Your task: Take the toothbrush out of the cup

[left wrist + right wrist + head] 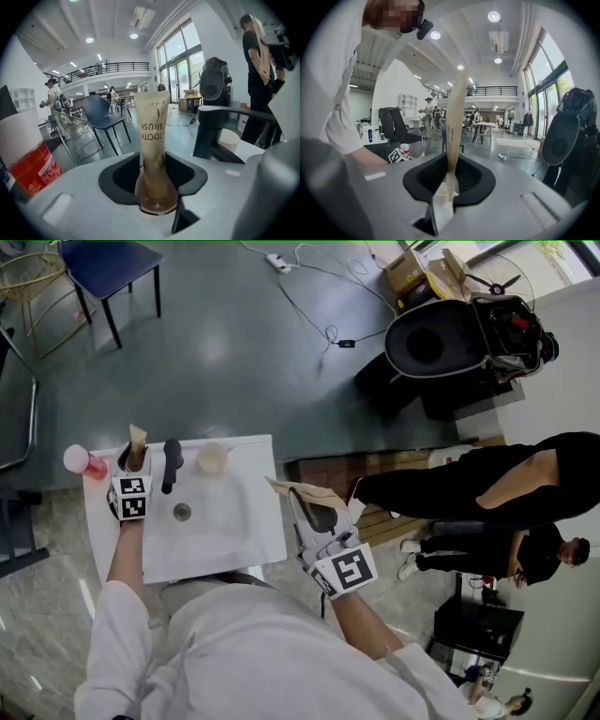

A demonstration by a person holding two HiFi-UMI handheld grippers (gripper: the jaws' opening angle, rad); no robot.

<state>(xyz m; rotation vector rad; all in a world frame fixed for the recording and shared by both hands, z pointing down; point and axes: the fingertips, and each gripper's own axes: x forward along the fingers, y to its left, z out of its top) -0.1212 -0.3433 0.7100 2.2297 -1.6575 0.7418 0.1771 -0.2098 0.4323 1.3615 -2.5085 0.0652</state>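
Left hand-held gripper (153, 165): wide open astride toothbrush packet (152, 124) in cup (157, 200), far left. Right hand-held gripper (450, 177): pinches paper sleeve (454, 122). Risk: low closure lifts cup too.

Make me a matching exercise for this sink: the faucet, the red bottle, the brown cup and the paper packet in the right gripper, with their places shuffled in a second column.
Things:
1 faucet
2 red bottle
3 brown cup
4 paper packet

Places:
A clamped in the right gripper, off to the right of the sink top
B between the left gripper jaws
C at the sink top's far left corner
D just beyond the drain

Pairs: 1-D, 2-C, 3-B, 4-A
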